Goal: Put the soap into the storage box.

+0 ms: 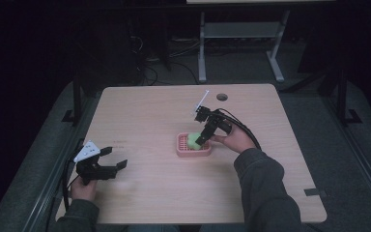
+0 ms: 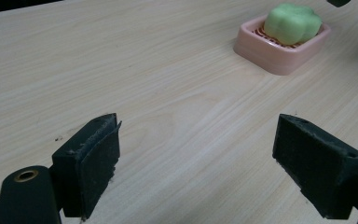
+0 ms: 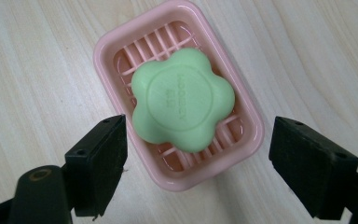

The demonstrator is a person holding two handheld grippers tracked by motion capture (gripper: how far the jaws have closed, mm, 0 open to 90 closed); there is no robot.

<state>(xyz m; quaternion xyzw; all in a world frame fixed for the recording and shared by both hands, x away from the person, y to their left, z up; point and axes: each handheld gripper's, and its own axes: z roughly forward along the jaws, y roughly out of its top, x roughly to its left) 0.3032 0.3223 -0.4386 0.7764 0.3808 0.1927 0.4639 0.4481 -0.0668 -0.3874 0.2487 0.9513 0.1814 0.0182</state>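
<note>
A green flower-shaped soap (image 3: 183, 106) is sitting in a pink slatted dish (image 3: 106, 56) near the middle of the counter (image 1: 145, 116). The right claw (image 3: 196, 163) is hanging over it, jaws spread wide and touching nothing. From above, that claw is covering part of the soap. The raised lettering on the soap is too faint to read. The left claw (image 2: 196, 168) is gaping wide near the counter's left edge.

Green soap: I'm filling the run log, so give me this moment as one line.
green soap in pink dish | right gripper open above it | left gripper open, empty | wooden table
</note>
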